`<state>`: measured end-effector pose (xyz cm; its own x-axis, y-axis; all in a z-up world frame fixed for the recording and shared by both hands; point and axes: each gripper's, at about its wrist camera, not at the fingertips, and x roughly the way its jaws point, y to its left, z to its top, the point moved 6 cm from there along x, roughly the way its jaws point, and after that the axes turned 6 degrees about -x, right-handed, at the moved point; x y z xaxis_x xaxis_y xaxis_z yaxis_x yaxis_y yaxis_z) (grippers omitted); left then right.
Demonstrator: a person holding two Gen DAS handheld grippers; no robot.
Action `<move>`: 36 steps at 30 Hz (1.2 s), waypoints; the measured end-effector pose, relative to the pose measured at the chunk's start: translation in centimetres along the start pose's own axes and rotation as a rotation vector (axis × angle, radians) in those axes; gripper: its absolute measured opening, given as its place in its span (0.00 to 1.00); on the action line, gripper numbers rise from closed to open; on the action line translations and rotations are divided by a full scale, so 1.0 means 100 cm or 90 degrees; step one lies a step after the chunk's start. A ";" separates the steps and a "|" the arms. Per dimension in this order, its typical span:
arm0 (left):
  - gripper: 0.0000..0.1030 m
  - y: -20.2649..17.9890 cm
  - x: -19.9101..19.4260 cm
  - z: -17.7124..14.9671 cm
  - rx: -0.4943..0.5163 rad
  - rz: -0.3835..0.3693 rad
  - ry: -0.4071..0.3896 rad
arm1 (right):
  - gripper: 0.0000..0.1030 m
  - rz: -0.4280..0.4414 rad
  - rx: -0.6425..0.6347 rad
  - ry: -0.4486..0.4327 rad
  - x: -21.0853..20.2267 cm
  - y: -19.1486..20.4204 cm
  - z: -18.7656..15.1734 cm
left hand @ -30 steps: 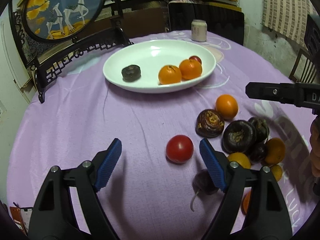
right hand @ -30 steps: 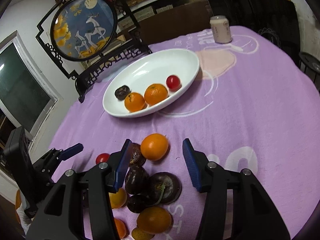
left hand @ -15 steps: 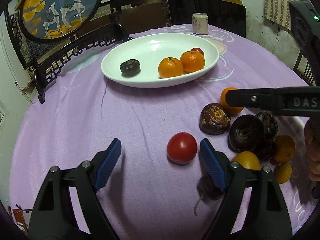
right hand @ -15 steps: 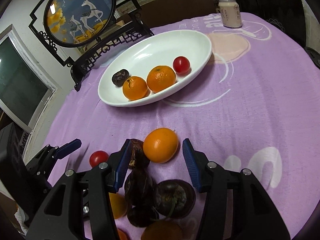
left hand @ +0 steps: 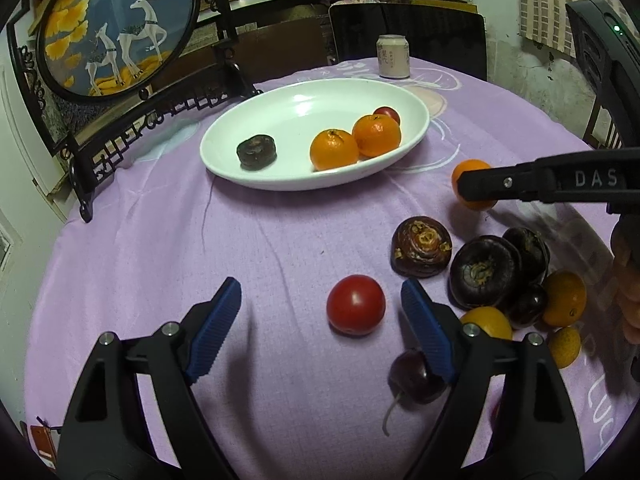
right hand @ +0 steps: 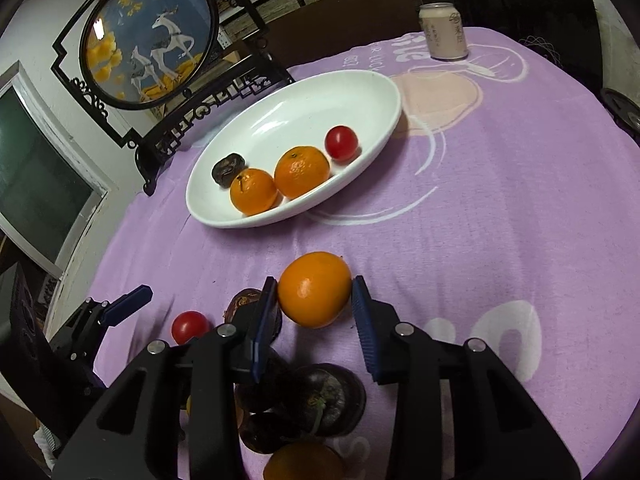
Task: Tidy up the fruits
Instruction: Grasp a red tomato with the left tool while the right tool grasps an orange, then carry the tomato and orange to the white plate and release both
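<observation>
The right gripper was closed on an orange just in front of the white plate, apparently mid-pickup, needing a lift to the plate, while the left gripper stood wide around a tomato.

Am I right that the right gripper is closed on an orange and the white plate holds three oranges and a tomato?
Not quite. The plate holds two oranges, not three, as the right wrist view shows. The right gripper is closed on an orange, and a tomato is there.
</observation>
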<state>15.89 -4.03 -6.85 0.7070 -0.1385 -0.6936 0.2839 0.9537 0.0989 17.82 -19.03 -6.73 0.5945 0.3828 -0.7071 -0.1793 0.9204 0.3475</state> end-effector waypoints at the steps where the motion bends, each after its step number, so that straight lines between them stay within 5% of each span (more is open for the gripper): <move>1: 0.80 0.000 0.001 0.000 -0.002 -0.003 0.003 | 0.37 0.001 0.002 -0.001 0.000 -0.001 0.000; 3: 0.74 0.001 0.002 0.000 -0.007 -0.013 0.006 | 0.37 0.003 0.005 -0.001 -0.001 -0.002 0.000; 10: 0.29 -0.005 0.009 -0.005 -0.026 -0.098 0.045 | 0.37 0.006 0.010 0.005 -0.002 -0.002 -0.002; 22: 0.29 0.023 -0.006 0.015 -0.073 -0.056 0.002 | 0.37 -0.005 0.017 -0.047 -0.024 -0.009 0.004; 36: 0.29 0.067 0.043 0.120 -0.111 -0.018 -0.022 | 0.37 -0.044 -0.026 -0.052 0.002 -0.008 0.089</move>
<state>28.60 -1.42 -0.63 0.7227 -0.1729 -0.6692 0.1901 0.9806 -0.0480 25.07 -20.41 -1.65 0.6679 0.3125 -0.6755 -0.1673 0.9474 0.2729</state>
